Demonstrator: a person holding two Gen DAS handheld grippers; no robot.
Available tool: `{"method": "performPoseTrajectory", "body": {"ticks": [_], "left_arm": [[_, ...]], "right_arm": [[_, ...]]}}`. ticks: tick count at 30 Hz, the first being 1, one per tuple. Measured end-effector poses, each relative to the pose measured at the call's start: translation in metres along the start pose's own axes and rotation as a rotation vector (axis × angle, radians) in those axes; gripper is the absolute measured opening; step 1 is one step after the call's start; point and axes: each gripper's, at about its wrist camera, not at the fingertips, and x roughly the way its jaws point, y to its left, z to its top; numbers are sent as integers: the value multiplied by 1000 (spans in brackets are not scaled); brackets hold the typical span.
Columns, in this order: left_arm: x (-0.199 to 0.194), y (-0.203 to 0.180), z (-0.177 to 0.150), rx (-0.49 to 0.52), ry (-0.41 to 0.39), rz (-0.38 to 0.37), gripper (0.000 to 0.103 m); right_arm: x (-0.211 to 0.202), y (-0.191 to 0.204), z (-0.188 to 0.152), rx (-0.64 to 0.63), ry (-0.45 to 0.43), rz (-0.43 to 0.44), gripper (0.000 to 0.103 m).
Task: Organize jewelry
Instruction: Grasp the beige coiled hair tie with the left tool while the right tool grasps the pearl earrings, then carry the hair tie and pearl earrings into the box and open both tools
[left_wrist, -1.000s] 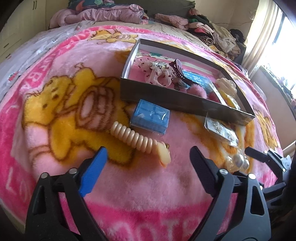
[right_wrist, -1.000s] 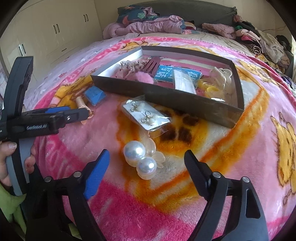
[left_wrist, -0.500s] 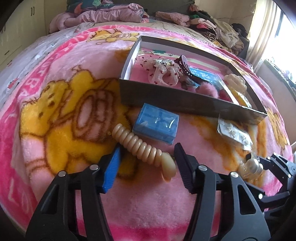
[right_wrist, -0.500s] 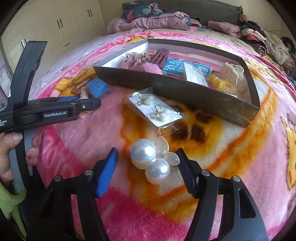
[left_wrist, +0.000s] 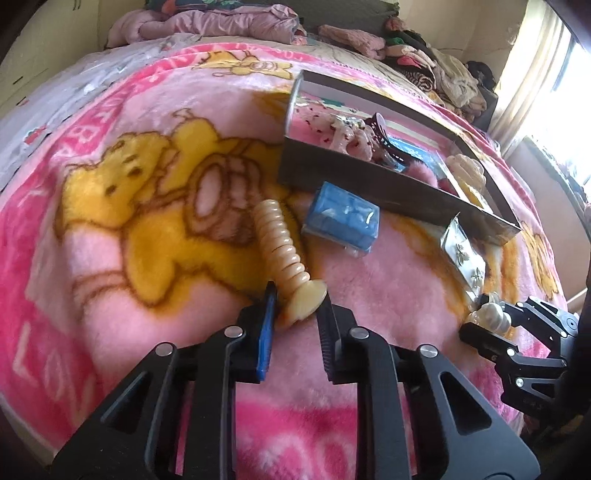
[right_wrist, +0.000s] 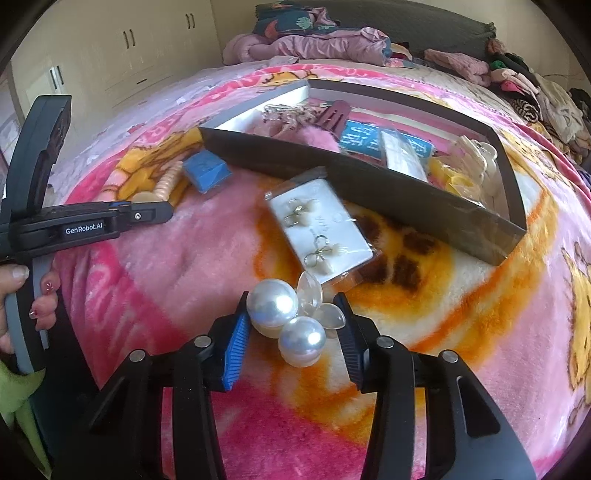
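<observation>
My left gripper (left_wrist: 297, 306) is shut on the near end of a cream ribbed hair clip (left_wrist: 282, 243) that lies on the pink blanket. My right gripper (right_wrist: 293, 325) is shut on a pearl hair piece (right_wrist: 286, 317) with two big white pearls and clear petals. The right gripper also shows at the right edge of the left wrist view (left_wrist: 491, 319). A grey open box (right_wrist: 332, 173) behind both holds several hair clips and packets; it also shows in the left wrist view (left_wrist: 388, 184).
A small blue box (left_wrist: 341, 218) lies against the grey box's front wall. A clear packet of earrings on a white card (right_wrist: 321, 229) lies in front of the grey box. Piled clothes (right_wrist: 317, 40) line the bed's far side. White wardrobes (right_wrist: 110, 48) stand at left.
Both grippers moved forward and closed: the left onto the end of the cream hair clip, the right onto the pearl hair piece. The cream clip has turned more end-on to the left gripper.
</observation>
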Motion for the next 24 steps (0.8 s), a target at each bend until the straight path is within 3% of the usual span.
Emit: {"method": "performPoseTrajectory", "body": {"ticks": [15, 24], "left_arm": [[-38, 2, -7, 1, -60, -28, 14], [-52, -11, 0, 29, -100, -37, 14]], "right_arm": [[-12, 34, 9, -76, -27, 62, 42], [-28, 29, 18, -60, -72, 53, 42]]}}
